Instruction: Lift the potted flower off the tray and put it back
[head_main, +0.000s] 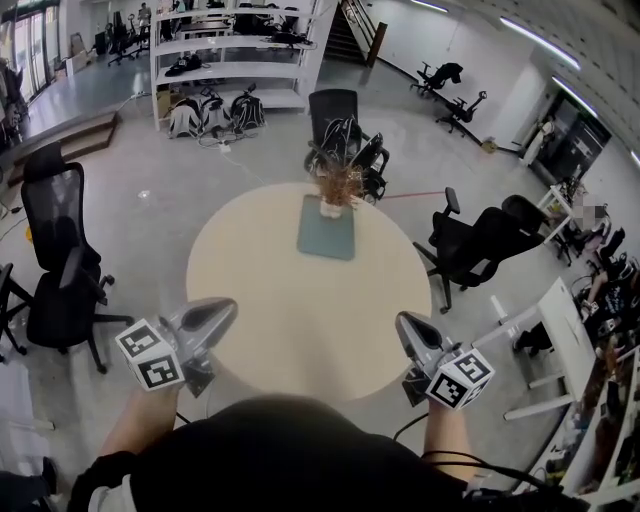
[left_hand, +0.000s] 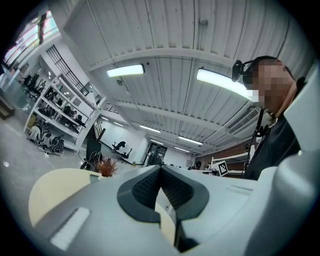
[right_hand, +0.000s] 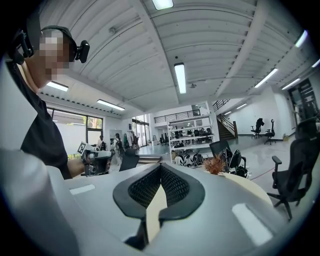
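Left tongs and right tongs hover closed and empty over the table, well apart from the potted flower.

In the head view, the near edge of the desk is hidden by the person's dark torso, itself cut off at the lower edge. The pot of the potted flower is too small for detail to be told. In the left gripper view, pot and tray are hidden behind the left gripper; only the rust-coloured tuft is seen. In the right gripper view they are covered likewise by the right gripper.
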